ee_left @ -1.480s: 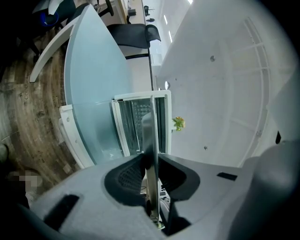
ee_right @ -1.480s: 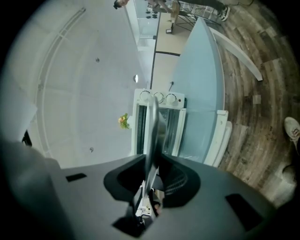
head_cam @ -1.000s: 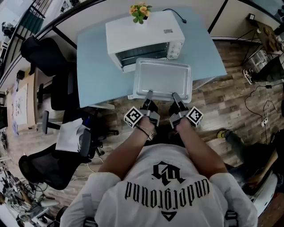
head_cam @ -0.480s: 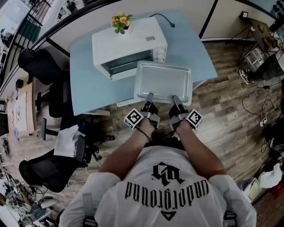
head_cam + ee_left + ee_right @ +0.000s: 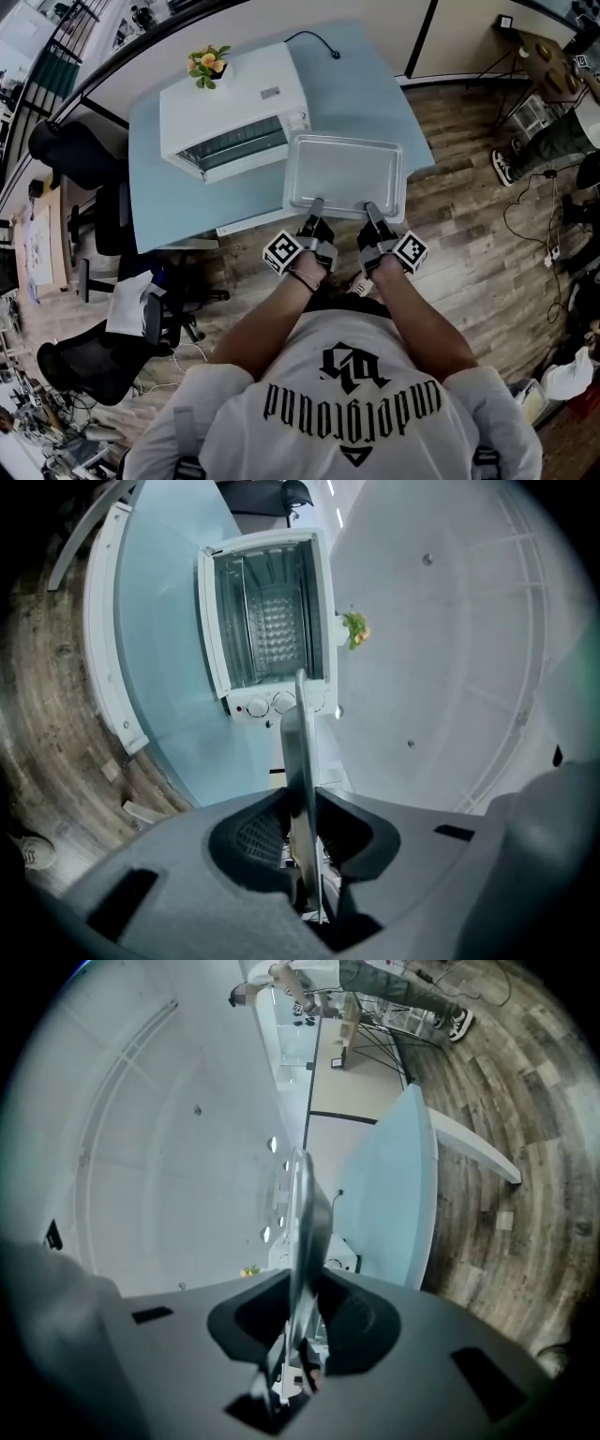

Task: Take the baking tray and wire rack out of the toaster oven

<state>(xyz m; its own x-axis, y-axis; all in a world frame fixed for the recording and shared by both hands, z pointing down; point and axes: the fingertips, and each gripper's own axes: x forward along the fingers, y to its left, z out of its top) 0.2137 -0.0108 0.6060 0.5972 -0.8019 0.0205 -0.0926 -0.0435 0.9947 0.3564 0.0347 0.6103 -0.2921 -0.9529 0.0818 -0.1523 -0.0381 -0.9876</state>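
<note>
Now the baking tray (image 5: 344, 173) is out of the toaster oven (image 5: 230, 108). It hangs in the air, flat, just in front of the oven's right end. It is over the near right corner of the blue bench (image 5: 375, 89). Its near edge sticks out past the bench, over the wood floor (image 5: 469, 244).

Two tools hold it side by side on the near rim. The left tool (image 5: 316, 202) bites the left part of that rim & the right tool (image 5: 368, 207) bites the right part. In the left gripper view the jaws sit close together w/ the thin tray edge pinched btw the pads. Same in the right gripper view: narrow jaws, tray rim squeezed tight in the middle. Each tool has a cube w/ square marks on it, one (image 5: 281, 248) on the left, one (image 5: 411, 248) on the right.

The oven stands on the bench, left of the tray, w/ its door (image 5: 208, 621) dropped open. Inside, thin bars (image 5: 265, 578) show, but I can't tell if that's the wire rack. Small flowers (image 5: 207, 62) sit on top of the oven, near the back.

The person's bare arms (image 5: 272, 323) reach fwd from a white shirt (image 5: 347, 403) w/ black print. Black chairs (image 5: 70, 150) stand on the floor, well left of the bench.
</note>
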